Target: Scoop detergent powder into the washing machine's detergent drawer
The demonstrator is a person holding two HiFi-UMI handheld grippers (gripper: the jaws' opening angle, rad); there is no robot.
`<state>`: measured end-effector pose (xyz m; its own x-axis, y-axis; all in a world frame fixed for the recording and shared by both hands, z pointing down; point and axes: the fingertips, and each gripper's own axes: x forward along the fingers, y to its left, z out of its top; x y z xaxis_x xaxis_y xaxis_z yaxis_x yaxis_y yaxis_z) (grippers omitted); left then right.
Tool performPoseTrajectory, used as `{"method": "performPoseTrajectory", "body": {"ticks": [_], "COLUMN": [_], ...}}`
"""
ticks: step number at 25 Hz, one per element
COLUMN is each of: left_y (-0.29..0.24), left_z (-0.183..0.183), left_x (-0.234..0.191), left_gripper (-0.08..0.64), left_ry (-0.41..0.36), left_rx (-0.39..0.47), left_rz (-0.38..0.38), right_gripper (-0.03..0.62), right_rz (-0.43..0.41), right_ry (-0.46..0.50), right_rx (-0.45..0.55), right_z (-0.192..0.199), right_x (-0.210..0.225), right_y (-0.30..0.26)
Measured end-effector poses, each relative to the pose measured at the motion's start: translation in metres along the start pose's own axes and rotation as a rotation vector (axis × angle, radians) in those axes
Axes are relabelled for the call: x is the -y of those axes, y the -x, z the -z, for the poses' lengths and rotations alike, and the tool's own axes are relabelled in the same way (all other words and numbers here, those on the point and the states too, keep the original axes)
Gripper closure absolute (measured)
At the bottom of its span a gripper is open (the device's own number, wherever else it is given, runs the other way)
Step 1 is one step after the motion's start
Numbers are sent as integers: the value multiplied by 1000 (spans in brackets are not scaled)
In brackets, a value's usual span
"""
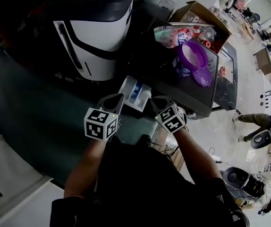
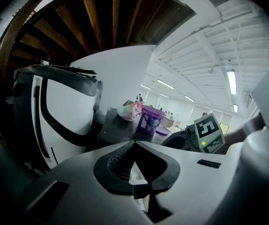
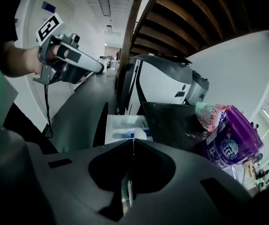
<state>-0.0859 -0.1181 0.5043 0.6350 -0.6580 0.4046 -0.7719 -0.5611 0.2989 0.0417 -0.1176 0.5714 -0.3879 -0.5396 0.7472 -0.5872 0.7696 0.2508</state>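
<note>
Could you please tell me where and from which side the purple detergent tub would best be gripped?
Probably its rim wall, from above: the purple tub stands upright and open, its lid lying beside it, so one jaw can go inside and one outside. Its round body looks too wide to span.

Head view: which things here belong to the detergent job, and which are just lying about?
For the job: washing machine, open drawer, purple tub, lid, left hand-held gripper, right hand-held gripper.
Lying about: pink bag, cardboard box.
</note>
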Motion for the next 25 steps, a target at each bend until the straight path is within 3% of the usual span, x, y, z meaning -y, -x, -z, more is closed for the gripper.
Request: {"method": "performPoseTrajectory", "body": {"ticks": [11,25], "left_y": [-31,-39], "left_z": [-16,-53], "left_x": [21,40], "left_gripper": [554,554], "left_ry": [1,-38], "left_rx": [1,38], "left_rz": [-74,-143], "right_gripper": [572,572], "right_rz": [-114,-262], "right_ry": [44,-58], "right_rx": [79,236], "right_z": [2,-18], "right_x": [7,25], "right_y": [1,28]}}
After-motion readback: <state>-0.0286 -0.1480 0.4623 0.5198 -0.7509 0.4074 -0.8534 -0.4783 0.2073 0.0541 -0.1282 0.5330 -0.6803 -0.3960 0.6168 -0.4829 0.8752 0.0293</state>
